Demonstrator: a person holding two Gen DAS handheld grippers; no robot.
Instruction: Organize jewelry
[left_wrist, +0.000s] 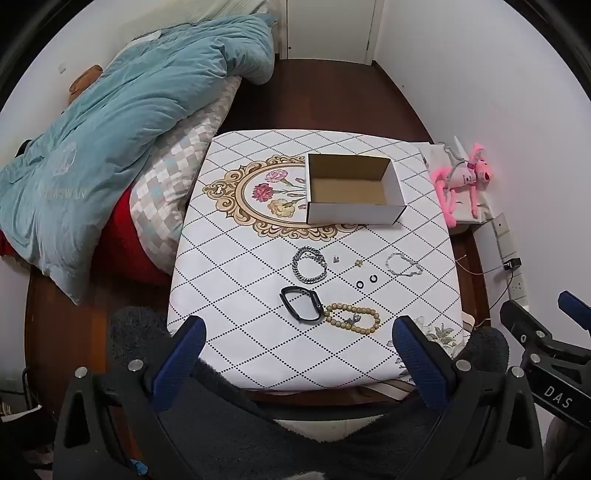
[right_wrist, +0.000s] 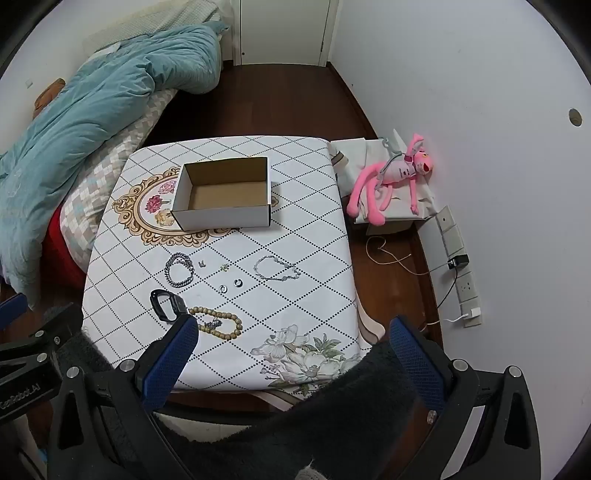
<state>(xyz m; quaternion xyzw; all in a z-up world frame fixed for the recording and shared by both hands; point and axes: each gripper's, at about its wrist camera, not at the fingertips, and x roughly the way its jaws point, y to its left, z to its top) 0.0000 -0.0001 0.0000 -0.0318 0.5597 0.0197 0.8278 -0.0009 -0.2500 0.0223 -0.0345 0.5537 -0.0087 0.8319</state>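
Observation:
An open, empty cardboard box (left_wrist: 352, 189) (right_wrist: 224, 194) stands mid-table. In front of it lie a silver chain bracelet (left_wrist: 309, 264) (right_wrist: 180, 273), a black band (left_wrist: 301, 305) (right_wrist: 166, 300), a tan bead bracelet (left_wrist: 352, 319) (right_wrist: 218, 322), a thin silver bracelet (left_wrist: 403, 264) (right_wrist: 277, 268), two black rings (left_wrist: 366, 280) (right_wrist: 231, 285) and two small charms (left_wrist: 346, 261) (right_wrist: 213, 265). My left gripper (left_wrist: 297, 326) is open, above the table's near edge. My right gripper (right_wrist: 293, 326) is open, to the right of the beads. Both are empty.
The small table (left_wrist: 236, 295) has a white diamond-pattern cloth. A bed with a teal quilt (left_wrist: 110, 140) lies to the left. A pink plush toy (right_wrist: 391, 181) on a box, power strips (right_wrist: 461, 266) and cables sit along the right wall. The right gripper's body (left_wrist: 546, 343) shows at right.

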